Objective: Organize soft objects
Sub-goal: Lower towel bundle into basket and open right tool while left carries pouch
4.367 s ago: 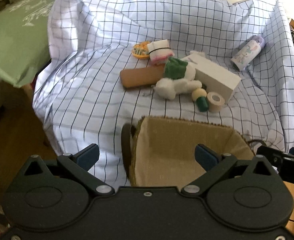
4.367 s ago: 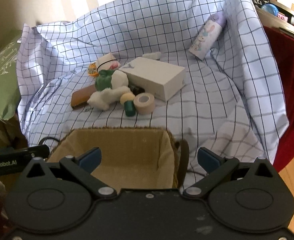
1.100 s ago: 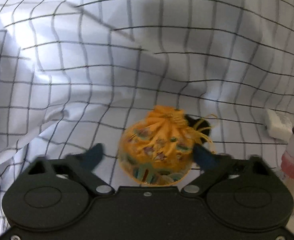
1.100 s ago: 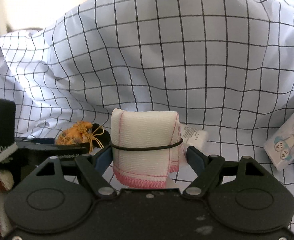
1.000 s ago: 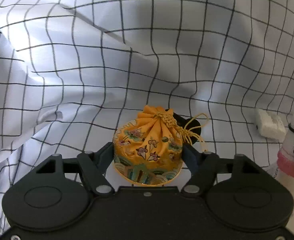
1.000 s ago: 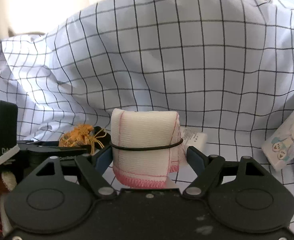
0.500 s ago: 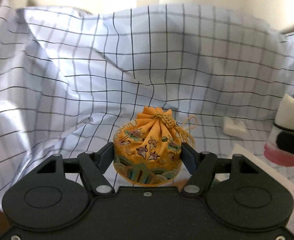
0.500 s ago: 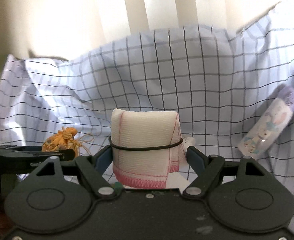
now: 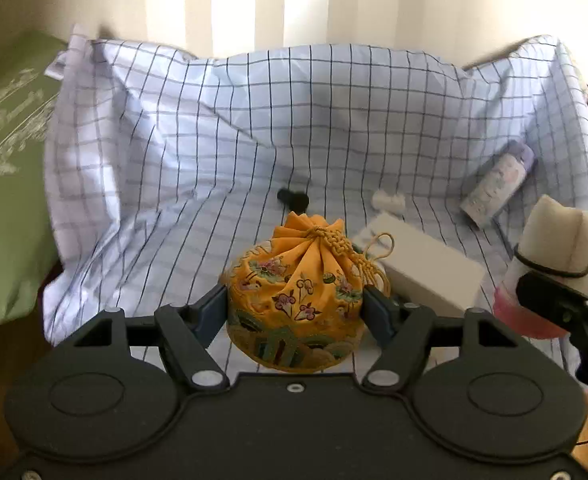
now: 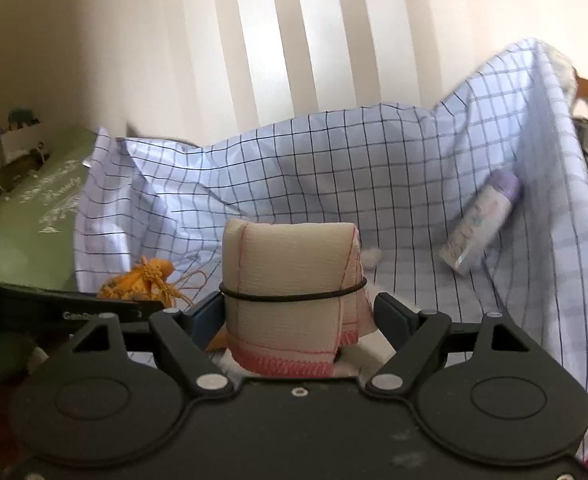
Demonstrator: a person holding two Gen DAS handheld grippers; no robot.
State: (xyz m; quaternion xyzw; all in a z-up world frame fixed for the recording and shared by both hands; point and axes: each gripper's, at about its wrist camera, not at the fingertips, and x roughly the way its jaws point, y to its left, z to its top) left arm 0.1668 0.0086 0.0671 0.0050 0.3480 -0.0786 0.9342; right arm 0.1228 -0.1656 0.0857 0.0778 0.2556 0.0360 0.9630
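Left gripper (image 9: 296, 310): jaws clamped on both sides of the orange embroidered pouch (image 9: 296, 300), which sits lifted at lower centre of the left wrist frame, knotted cord at its top. Right gripper (image 10: 296, 318): jaws clamped on the rolled white cloth (image 10: 290, 296), pink-edged, bound by a black elastic band; it stands upright at centre of the right wrist frame.

Surroundings, left wrist view: checked sheet (image 9: 214, 140) fills the middle; white box (image 9: 426, 272) just right of and behind the pouch; a small black object (image 9: 294, 199) above the pouch; a small white item (image 9: 388, 201) right of that; patterned bottle with purple cap (image 9: 498, 188) lying tilted at right; green cushion (image 9: 10, 168) at left edge.

Right wrist view alone shows the vertical blinds (image 10: 294, 40) at top; the box is mostly hidden behind the cloth roll there. The pouch's top and the other gripper's arm appear at left.

Writing: "Gen…" on that arm, partly legible. White script on the cushion is unreadable.
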